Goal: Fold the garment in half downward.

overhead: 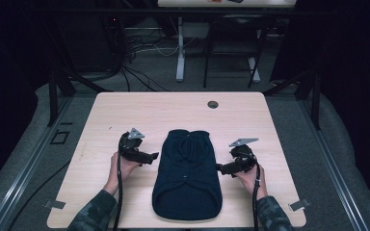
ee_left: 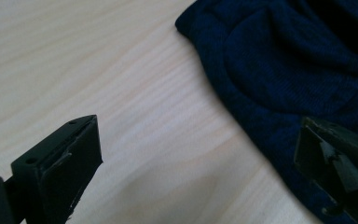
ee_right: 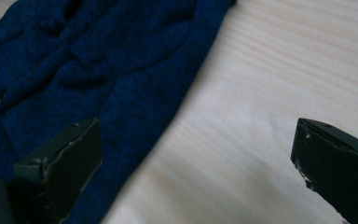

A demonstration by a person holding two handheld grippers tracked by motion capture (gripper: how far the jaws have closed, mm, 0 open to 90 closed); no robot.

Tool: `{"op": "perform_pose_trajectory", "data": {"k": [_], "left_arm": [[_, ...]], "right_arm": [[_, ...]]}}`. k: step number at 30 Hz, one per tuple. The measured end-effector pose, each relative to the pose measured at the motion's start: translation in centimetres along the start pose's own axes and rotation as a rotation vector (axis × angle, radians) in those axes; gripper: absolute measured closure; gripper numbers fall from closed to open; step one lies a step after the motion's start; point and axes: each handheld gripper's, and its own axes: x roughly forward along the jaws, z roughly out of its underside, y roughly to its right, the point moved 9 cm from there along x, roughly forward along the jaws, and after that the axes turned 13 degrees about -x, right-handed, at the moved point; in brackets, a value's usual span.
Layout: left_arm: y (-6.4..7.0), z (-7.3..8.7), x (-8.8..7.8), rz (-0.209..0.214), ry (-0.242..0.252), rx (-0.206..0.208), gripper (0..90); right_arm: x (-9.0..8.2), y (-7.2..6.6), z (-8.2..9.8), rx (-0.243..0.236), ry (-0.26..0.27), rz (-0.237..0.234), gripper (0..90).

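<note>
One dark blue knitted garment (overhead: 187, 178) lies flat on the tabletop (overhead: 125, 108), folded into a long shape that runs from the near edge toward the middle. Its far end is narrower and bunched into folds; its near end is wider and rounded.

Left gripper (overhead: 147, 157): held in the person's left hand (overhead: 121, 168), positioned just beside the garment's left edge, jaws pointing toward the fabric. In the left gripper view the jaws stand wide apart with nothing between them but bare wood; one jaw is over the tabletop, the other over the garment's edge (ee_left: 279, 93).

Right gripper (overhead: 223, 168): held in the right hand (overhead: 250, 177), positioned at the garment's right edge, jaws pointing inward. In the right gripper view the jaws are likewise spread wide and hold nothing; one jaw is over the blue knit (ee_right: 98, 70), the other over the wood.

A round cable hole (overhead: 213, 104) sits near the tabletop's far edge, well apart from the garment.
</note>
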Motion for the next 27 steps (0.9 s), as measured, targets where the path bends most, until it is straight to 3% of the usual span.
{"op": "perform_pose_trajectory", "data": {"k": [5, 8, 15, 20, 27], "left_arm": [[0.6, -1.2, 0.2, 0.016, 0.009, 0.014, 1.6], [0.8, -1.6, 1.0, 0.038, -0.002, 0.002, 1.5], [1.5, -2.8, 3.3, 0.076, -0.058, -0.025, 0.7], [2.0, -3.6, 4.8, 0.075, -0.092, -0.028, 1.1], [2.6, -4.2, 6.7, 0.103, -0.137, -0.084, 1.2]], "right_arm": [[0.7, 0.3, -1.9, -0.017, -0.008, 0.004, 2.3], [1.3, 0.6, -2.7, -0.034, -0.021, 0.003, 3.9], [3.2, 0.7, -5.3, -0.046, -0.041, -0.013, 4.8], [4.5, 1.0, -7.0, -0.061, -0.060, -0.003, 6.7], [5.8, 1.4, -8.2, -0.043, -0.070, 0.005, 7.9]]}}
